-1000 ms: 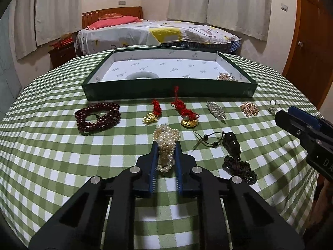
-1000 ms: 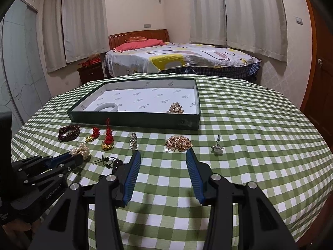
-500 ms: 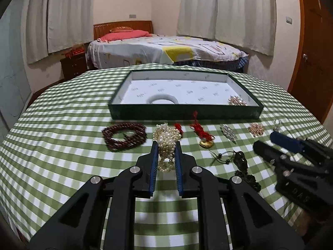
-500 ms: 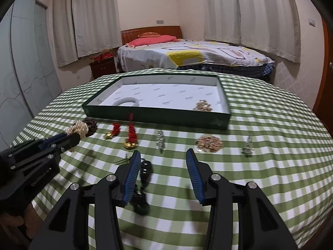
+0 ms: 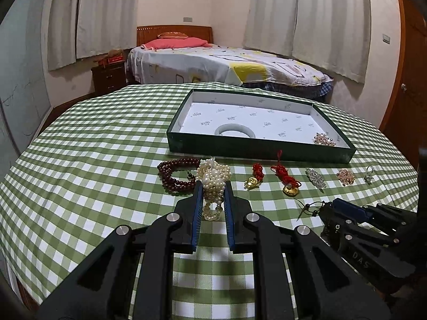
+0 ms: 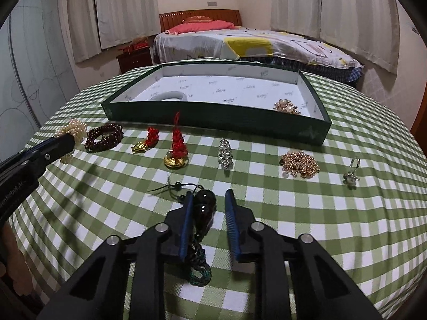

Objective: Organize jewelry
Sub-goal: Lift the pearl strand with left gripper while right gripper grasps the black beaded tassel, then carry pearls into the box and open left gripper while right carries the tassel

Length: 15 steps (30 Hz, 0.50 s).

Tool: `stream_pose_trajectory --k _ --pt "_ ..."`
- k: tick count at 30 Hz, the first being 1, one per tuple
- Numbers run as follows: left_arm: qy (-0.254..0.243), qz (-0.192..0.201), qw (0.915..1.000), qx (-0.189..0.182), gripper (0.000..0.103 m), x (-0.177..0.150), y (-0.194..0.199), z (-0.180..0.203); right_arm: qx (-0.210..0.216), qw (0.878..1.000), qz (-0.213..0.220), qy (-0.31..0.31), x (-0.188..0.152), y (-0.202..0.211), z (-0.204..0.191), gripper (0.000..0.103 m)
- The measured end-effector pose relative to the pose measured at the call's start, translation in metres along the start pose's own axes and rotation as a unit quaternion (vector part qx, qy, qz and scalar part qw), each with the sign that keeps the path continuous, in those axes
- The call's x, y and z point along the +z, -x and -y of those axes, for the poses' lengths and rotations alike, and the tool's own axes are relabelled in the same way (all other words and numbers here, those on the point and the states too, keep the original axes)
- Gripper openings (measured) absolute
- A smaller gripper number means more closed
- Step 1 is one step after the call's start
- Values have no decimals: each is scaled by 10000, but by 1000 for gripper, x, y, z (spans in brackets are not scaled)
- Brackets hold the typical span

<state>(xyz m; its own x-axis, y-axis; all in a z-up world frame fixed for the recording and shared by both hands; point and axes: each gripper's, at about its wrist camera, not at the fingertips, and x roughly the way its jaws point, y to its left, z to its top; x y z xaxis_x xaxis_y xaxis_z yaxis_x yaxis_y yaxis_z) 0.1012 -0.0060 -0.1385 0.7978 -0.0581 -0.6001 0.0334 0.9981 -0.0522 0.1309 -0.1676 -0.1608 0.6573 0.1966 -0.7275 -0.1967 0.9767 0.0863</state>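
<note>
My left gripper (image 5: 212, 186) is shut on a pearl necklace (image 5: 212, 180) and holds it above the table, short of the green tray (image 5: 256, 150). The necklace also shows in the right wrist view (image 6: 71, 130). The tray holds a pale jade bangle (image 5: 234, 130) and a pearl brooch (image 5: 323, 139). My right gripper (image 6: 207, 198) is open, with a dark bead pendant on a cord (image 6: 205, 206) between its fingers on the cloth.
On the checked cloth lie a dark red bead bracelet (image 6: 104, 137), two red-knot gold charms (image 6: 176, 149), a crystal brooch (image 6: 225, 153), a gold chain pile (image 6: 300, 164) and a small ring (image 6: 352, 173). A bed stands behind the table.
My left gripper has lifted the pearl necklace and carried it left and toward the tray. My right gripper has moved down and left until the dark pendant lies between its fingers.
</note>
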Motion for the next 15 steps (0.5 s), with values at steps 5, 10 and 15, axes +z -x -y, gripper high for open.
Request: stream_pose_trajectory --k 5,10,15 --pt "10 28 10000 4 15 0 0 -1 48 9999 87 32 -1 4 -2 18" --pt "17 105 9999 11 15 3 3 0 63 9987 503 -2 2 26 0 18" --pt "7 308 9995 -9 15 15 12 2 23 9956 942 -1 16 45 3 18"
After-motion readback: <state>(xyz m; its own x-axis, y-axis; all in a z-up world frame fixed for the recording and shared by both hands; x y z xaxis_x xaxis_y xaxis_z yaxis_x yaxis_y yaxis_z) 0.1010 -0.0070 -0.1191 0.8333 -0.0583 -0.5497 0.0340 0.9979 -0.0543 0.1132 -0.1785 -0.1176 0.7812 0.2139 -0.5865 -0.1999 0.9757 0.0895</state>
